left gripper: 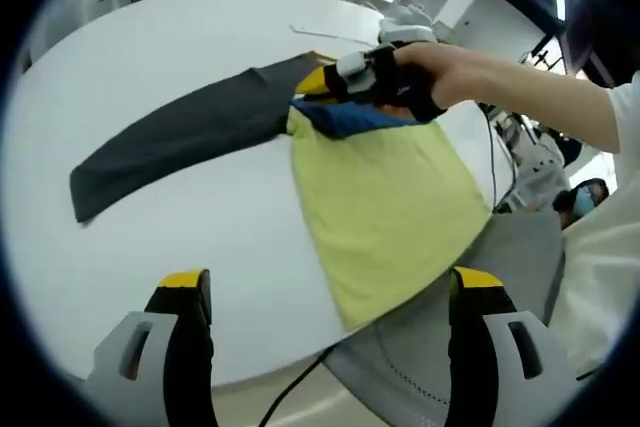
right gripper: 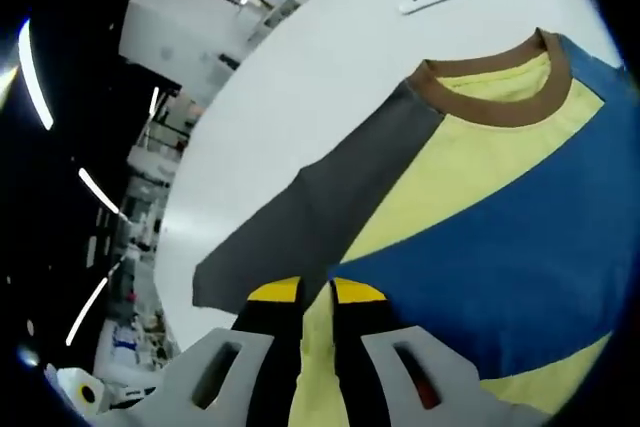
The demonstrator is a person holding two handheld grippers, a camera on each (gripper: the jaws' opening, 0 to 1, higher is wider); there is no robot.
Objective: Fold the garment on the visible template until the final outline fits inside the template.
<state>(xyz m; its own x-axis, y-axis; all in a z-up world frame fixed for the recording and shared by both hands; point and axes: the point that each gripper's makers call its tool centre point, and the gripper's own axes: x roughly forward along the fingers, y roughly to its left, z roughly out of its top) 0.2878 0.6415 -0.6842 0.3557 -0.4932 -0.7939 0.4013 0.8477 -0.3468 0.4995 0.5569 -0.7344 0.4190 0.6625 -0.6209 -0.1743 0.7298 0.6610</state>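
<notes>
Pinching the yellow shirt [right gripper: 480, 177] is the right gripper [right gripper: 317, 297], while the left gripper [left gripper: 330, 292] hangs spread above the table [left gripper: 200, 237].

The left gripper [left gripper: 330, 297] has grey jaws with black fingers and yellow tips. The right gripper [right gripper: 317, 297] looks alike, and the person's sleeve [left gripper: 625, 112] seems white.

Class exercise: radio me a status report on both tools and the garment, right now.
Left tool open, hovering over table. Right tool shut on shirt, pinching yellow fabric. Grey sleeve spread out flat, not yet folded. Nothing in the way.
</notes>
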